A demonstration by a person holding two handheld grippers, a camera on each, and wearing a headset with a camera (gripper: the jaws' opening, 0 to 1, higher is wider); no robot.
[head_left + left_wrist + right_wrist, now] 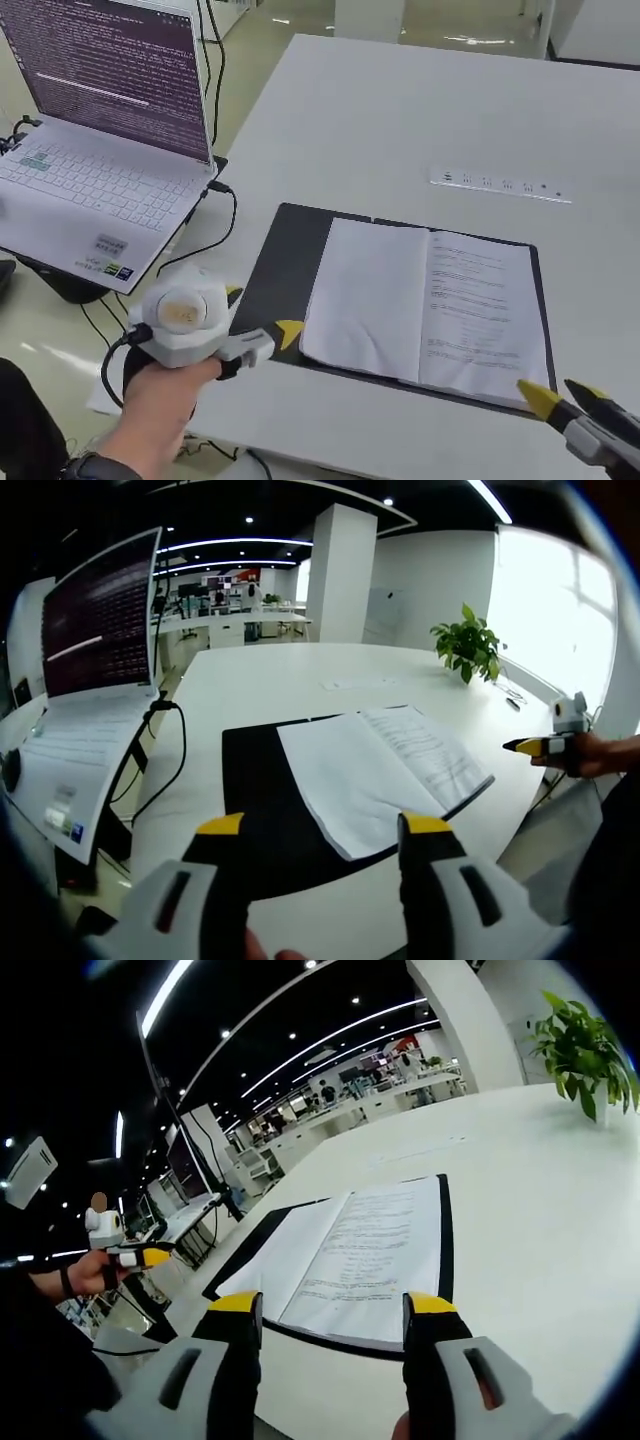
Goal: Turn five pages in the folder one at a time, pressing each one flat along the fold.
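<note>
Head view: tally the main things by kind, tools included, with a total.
Folder: 1, the open folder
Laptop: 1, the laptop
Power strip: 1, the power strip
Tools: 2, left tool and right tool
Total: 5

We can read nothing: the laptop screen (110, 70) and the folder page (482, 305) carry what seems print, too small here.

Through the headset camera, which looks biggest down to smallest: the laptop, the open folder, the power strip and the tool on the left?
1 and 2. Open folder and laptop: about alike, and the picture's edge cuts the laptop off, so no ranking.
3. Left tool, which looks larger because it is near the camera.
4. Power strip.
</note>
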